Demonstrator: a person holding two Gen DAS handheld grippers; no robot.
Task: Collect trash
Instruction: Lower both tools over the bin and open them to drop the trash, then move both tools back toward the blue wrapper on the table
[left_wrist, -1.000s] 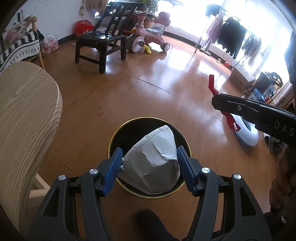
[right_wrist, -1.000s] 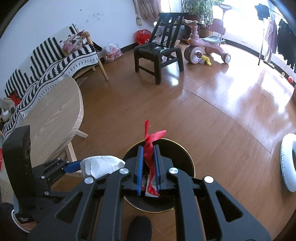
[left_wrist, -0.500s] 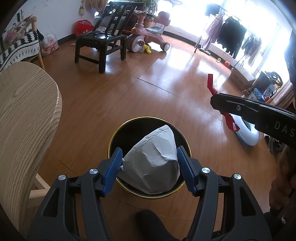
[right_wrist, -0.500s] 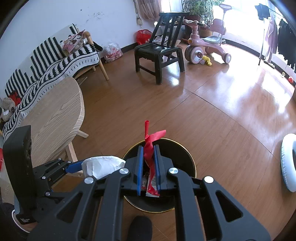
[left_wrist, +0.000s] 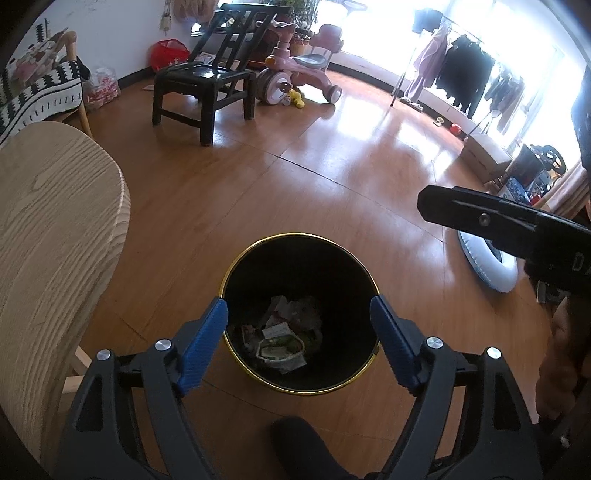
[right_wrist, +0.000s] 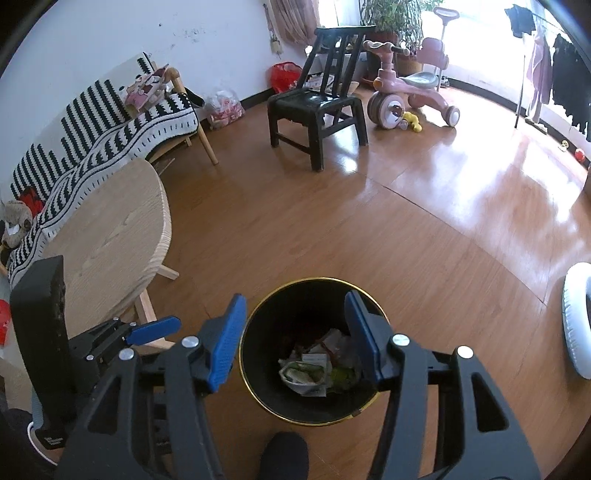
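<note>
A black trash bin with a gold rim (left_wrist: 236, 258) stands on the wooden floor below both grippers; it also shows in the right wrist view (right_wrist: 258, 314). Crumpled paper and wrappers (left_wrist: 284, 336) lie at its bottom, also seen in the right wrist view (right_wrist: 314, 365). My left gripper (left_wrist: 299, 317) is open and empty above the bin's near rim. My right gripper (right_wrist: 295, 325) is open and empty above the bin. The right gripper also shows in the left wrist view (left_wrist: 480, 218), and the left gripper in the right wrist view (right_wrist: 147, 328).
A round light-wood table (left_wrist: 48, 229) stands left of the bin. A black chair (right_wrist: 317, 107) and a pink ride-on toy (right_wrist: 406, 88) stand further back. A striped sofa (right_wrist: 92, 136) is at the left wall. A white inflatable ring (right_wrist: 576, 325) lies right.
Both grippers have opened. The white crumpled paper left my left gripper and the red wrapper left my right gripper; both dropped into the bin.
</note>
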